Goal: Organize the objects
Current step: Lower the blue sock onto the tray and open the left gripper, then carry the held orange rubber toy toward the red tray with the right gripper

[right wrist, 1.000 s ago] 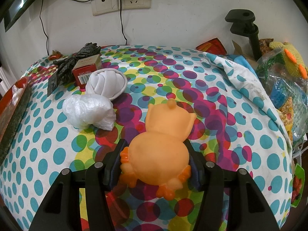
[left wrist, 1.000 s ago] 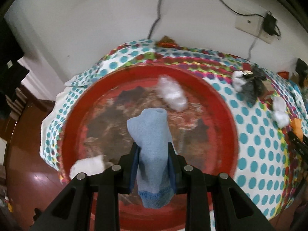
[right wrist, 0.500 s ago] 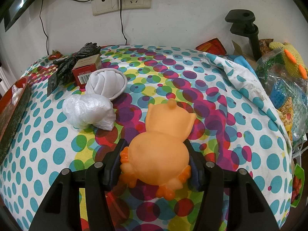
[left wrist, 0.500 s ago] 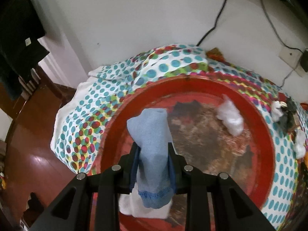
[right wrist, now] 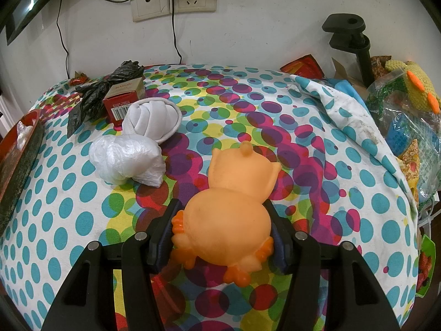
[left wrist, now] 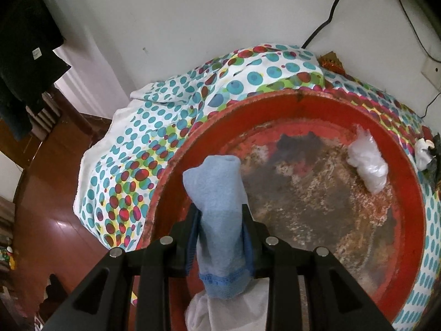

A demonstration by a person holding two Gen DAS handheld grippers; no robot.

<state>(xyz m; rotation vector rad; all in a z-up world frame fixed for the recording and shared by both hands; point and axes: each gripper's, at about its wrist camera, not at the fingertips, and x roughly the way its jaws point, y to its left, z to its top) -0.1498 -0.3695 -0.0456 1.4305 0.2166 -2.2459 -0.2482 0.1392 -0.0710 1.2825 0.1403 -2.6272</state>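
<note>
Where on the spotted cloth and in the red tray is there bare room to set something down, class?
Free: the spotted cloth between the orange toy and the folded cloth edge, and the red tray floor between the blue sock and the white bag. Crowded: the far left corner, with the box, white sock ball and plastic bundle.

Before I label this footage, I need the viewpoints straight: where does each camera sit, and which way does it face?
Left wrist: sits on the left gripper, looking steeply down over its black fingers, which hold a blue sock above the red tray.
Right wrist: sits on the right gripper, facing down and toward the wall across the dotted tablecloth; its fingers clasp an orange toy.
Shared: the red tray, at the left edge of the right view, and the tablecloth.
</note>
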